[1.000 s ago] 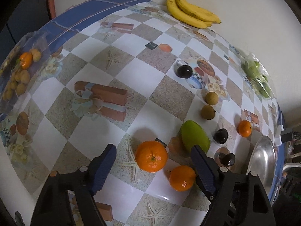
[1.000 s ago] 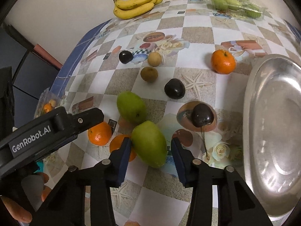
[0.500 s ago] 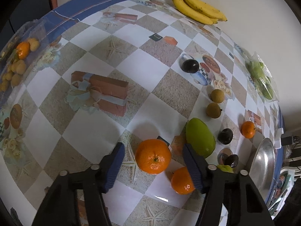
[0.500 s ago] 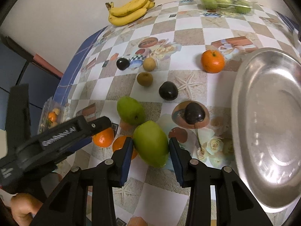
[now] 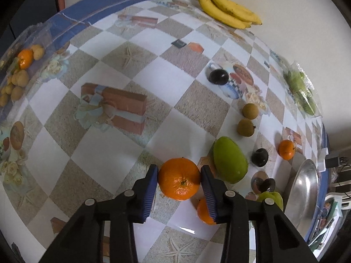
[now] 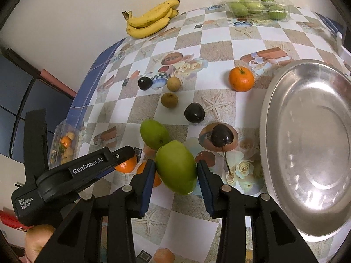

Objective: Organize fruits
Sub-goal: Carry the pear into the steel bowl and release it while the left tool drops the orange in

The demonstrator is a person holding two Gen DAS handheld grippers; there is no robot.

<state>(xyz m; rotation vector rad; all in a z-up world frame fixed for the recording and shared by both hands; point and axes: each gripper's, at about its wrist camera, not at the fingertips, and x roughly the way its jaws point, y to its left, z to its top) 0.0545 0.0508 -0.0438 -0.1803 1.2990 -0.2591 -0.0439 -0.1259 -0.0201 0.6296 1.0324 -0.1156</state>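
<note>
My left gripper point(image 5: 179, 178) is shut on an orange point(image 5: 179, 178), low over the checked tablecloth. A second orange point(image 5: 203, 211) lies behind its right finger. My right gripper point(image 6: 175, 173) is shut on a green mango point(image 6: 176, 167) and holds it just above the table. A second green mango point(image 6: 154, 133) lies just beyond it. A steel bowl point(image 6: 307, 144) stands empty at the right. A third orange point(image 6: 241, 79), dark plums point(image 6: 194, 112), a cherry point(image 6: 221, 135) and two small brown fruits point(image 6: 169, 99) lie between.
A banana bunch point(image 6: 151, 19) lies at the far edge by the wall. A plastic tray of green fruit point(image 6: 256, 6) stands at the far right. A clear bag of small fruits point(image 5: 17, 70) lies at the left edge. The left gripper's body point(image 6: 72, 173) shows in the right wrist view.
My left gripper has moved forward and shut on the orange. My right gripper has kept its hold on the green mango and shifted it slightly toward the bowl.
</note>
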